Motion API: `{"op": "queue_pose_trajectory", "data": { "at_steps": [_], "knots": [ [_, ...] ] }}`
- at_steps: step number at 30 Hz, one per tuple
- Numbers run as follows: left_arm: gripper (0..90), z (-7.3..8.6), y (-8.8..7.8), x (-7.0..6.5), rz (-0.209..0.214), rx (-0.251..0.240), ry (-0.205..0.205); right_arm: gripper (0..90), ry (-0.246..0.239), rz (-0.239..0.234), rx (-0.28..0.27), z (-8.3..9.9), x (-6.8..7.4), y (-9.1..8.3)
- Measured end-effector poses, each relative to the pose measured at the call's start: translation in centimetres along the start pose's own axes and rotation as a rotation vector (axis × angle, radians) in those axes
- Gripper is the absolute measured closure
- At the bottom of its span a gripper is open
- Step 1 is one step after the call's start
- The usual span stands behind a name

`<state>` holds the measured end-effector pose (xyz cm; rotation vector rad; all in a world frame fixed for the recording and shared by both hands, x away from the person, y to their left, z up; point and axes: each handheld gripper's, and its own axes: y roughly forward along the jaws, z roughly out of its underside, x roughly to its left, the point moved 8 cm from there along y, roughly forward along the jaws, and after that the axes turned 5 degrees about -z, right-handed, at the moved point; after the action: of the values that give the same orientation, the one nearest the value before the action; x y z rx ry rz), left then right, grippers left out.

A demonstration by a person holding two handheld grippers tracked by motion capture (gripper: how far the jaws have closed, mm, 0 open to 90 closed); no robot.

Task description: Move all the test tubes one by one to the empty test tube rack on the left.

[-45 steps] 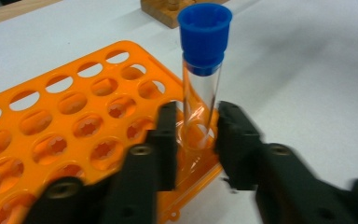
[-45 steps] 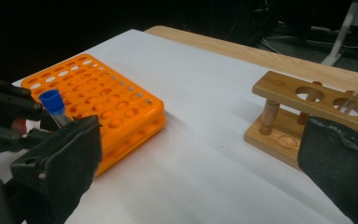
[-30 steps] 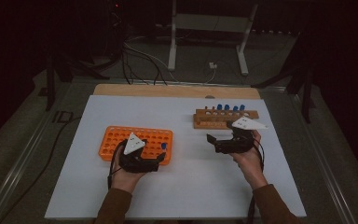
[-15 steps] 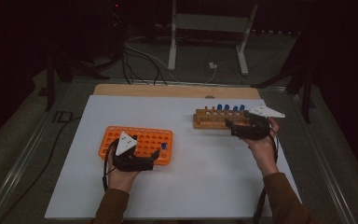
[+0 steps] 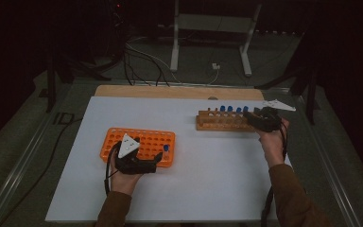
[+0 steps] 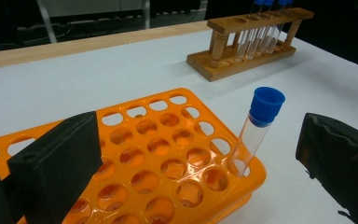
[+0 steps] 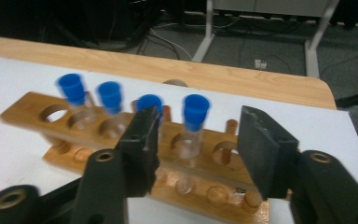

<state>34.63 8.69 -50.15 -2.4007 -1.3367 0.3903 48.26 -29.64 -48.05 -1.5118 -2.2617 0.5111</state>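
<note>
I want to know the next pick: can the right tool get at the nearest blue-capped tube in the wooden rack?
Probably yes: the right tool has been closing, the tube stands between its jaws, untouched, nothing blocking.

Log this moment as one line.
left hand-held gripper: open by orange rack | right hand-held gripper: closing around capped tube in wooden rack

No lettering, label, brand, number or sign can be read on the orange plastic tube tray [image 6: 168,154], the wooden tube rack [image 7: 135,154], the blue-capped clear tubes [image 6: 256,126] or the white worktop [image 5: 217,161].
</note>
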Motion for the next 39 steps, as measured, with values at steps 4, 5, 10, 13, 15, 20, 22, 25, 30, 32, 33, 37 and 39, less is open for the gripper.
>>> {"op": "queue_pose_trajectory", "data": {
  "at_steps": [4, 5, 10, 13, 15, 20, 22, 25, 30, 32, 33, 37, 39],
  "knots": [
    [0.8, 0.1, 0.0, 0.0, 0.002, 0.004, 0.000, 60.1, -0.017, 0.006, 0.013, 0.4, -0.4, 0.9],
    [0.8, 0.1, 0.0, 0.0, 0.002, 0.004, 0.000, 61.2, -0.021, 0.003, 0.014, 0.4, -0.4, 1.2],
    [0.8, 0.1, -0.1, 0.0, 0.000, 0.003, 0.001, 65.6, -0.020, 0.003, 0.013, 0.5, -0.1, 2.1],
    [0.8, 0.1, -0.1, 0.0, 0.003, 0.004, 0.002, 69.2, -0.024, 0.006, 0.013, 0.5, 0.1, 2.6],
    [0.8, 0.1, -0.1, -0.1, 0.003, 0.005, 0.006, 71.8, -0.010, 0.013, 0.016, 0.5, 0.1, 2.8],
    [0.9, 0.1, -0.1, -0.1, 0.004, 0.004, 0.008, 75.7, -0.002, 0.010, 0.017, 0.8, 0.3, 3.2],
    [0.9, 0.1, -0.1, -0.1, 0.004, 0.005, 0.008, 75.8, -0.009, 0.011, 0.021, 0.8, 0.4, 3.1],
    [0.8, 0.1, -0.1, -0.1, 0.003, 0.004, 0.007, 75.7, -0.014, 0.016, 0.029, 0.9, 0.4, 3.1],
    [0.8, 0.1, -0.2, -0.2, 0.001, 0.004, 0.008, 76.9, -0.012, 0.015, 0.033, 1.1, 0.6, 3.2],
    [0.8, 0.1, -0.2, -0.2, 0.000, 0.004, 0.010, 77.1, -0.007, 0.020, 0.034, 1.0, 0.6, 3.2],
    [0.8, 0.1, -0.2, -0.2, 0.000, 0.004, 0.009, 77.1, -0.006, 0.021, 0.034, 1.0, 0.6, 3.2],
    [0.8, 0.1, -0.2, -0.1, -0.001, 0.003, 0.006, 77.2, -0.002, 0.028, 0.021, 0.9, 0.4, 2.9],
    [0.8, 0.1, -0.1, -0.1, -0.001, 0.004, 0.007, 77.2, 0.003, 0.030, 0.009, 0.6, 0.2, 2.5]
  ]
}}
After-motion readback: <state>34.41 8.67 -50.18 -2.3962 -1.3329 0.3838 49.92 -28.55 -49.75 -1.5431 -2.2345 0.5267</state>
